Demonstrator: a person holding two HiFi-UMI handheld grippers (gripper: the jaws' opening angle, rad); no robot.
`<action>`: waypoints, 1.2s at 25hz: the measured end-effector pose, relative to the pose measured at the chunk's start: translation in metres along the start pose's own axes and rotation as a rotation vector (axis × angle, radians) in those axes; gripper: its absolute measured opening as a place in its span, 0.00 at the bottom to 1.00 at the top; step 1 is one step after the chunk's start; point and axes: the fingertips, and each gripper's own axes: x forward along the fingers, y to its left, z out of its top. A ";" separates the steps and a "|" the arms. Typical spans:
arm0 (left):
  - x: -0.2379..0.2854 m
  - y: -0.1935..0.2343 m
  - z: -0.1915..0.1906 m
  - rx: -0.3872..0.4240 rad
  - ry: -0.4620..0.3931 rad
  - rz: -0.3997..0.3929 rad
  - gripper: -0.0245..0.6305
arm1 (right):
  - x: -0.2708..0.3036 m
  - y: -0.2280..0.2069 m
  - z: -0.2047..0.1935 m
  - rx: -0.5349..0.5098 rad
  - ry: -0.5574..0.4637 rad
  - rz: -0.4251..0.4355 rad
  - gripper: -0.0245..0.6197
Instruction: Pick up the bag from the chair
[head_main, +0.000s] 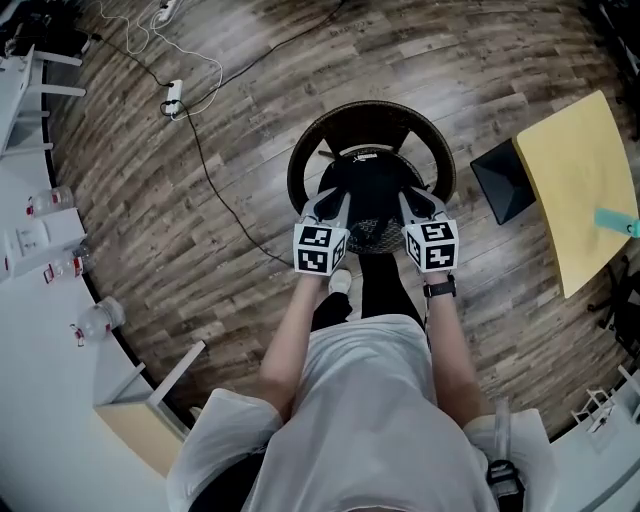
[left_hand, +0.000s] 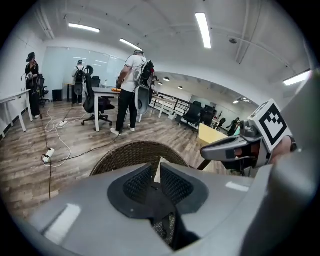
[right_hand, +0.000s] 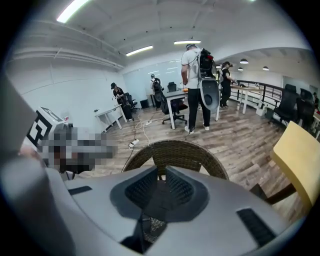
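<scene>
A black bag (head_main: 370, 192) lies on the seat of a round brown wicker chair (head_main: 300, 165), straight below me. Both grippers hover over the bag's near edge, side by side. My left gripper (head_main: 336, 206) sits at the bag's left; its pads show a narrow gap with nothing in it. My right gripper (head_main: 413, 204) is at the bag's right, with its fingers together and empty. In the left gripper view my left gripper (left_hand: 156, 175) points past the chair's woven back (left_hand: 135, 152). In the right gripper view my right gripper (right_hand: 162, 182) faces the same chair back (right_hand: 180, 152). Whether either touches the bag I cannot tell.
A yellow tabletop (head_main: 580, 190) and a black box (head_main: 500, 180) stand right of the chair. A cable with a power strip (head_main: 175, 95) runs over the wooden floor at the upper left. White desks with bottles (head_main: 60, 200) line the left. People (left_hand: 132, 85) stand farther off.
</scene>
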 end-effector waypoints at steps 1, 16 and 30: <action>0.009 0.004 -0.009 -0.009 0.027 -0.002 0.10 | 0.009 -0.004 -0.006 -0.001 0.019 0.006 0.06; 0.107 0.073 -0.146 -0.168 0.373 0.061 0.42 | 0.147 -0.059 -0.131 -0.028 0.341 0.102 0.39; 0.166 0.121 -0.266 -0.224 0.593 0.196 0.47 | 0.222 -0.120 -0.232 -0.039 0.517 0.070 0.43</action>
